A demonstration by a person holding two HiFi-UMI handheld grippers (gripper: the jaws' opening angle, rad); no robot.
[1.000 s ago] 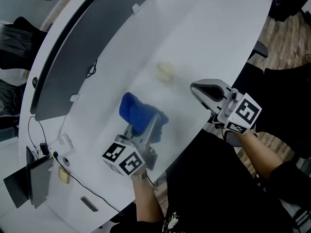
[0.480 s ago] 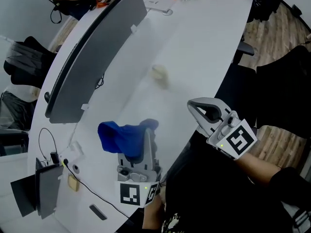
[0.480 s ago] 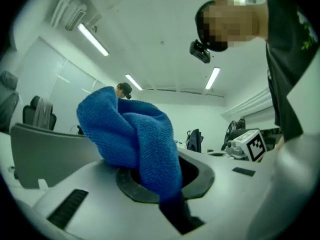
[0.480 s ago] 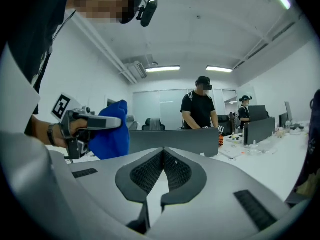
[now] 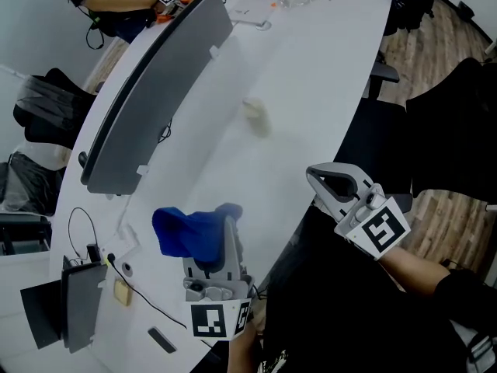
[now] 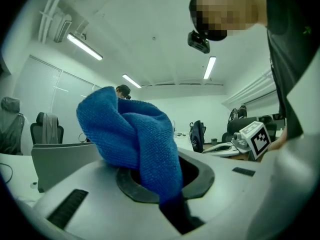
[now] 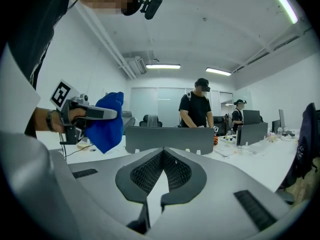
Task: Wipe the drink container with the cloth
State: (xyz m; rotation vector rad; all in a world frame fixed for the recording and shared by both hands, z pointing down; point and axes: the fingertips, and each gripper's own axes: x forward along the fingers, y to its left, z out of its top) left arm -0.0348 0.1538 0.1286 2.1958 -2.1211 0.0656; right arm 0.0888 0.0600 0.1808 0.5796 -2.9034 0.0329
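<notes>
A bunched blue cloth [image 5: 189, 231] hangs from my left gripper [image 5: 230, 228], which is shut on it above the near part of the white table [image 5: 311, 76]. In the left gripper view the cloth [image 6: 135, 134] fills the space over the jaws. My right gripper [image 5: 316, 179] is shut with nothing in it, just off the table's near edge. From the right gripper view the shut jaws meet at the middle of my right gripper [image 7: 162, 154], and the cloth [image 7: 107, 124] shows at the left. A small pale object [image 5: 255, 115], blurred, lies farther up the table.
A long grey divider panel [image 5: 155, 92] runs along the table's left side. A cable and a small box [image 5: 81, 255] sit at the near left corner. A dark chair [image 5: 443, 123] stands to the right. People [image 7: 196, 109] stand beyond the divider.
My left gripper has carried the cloth toward the table's near left and now points up the table. The right gripper has stayed shut by the table edge.
</notes>
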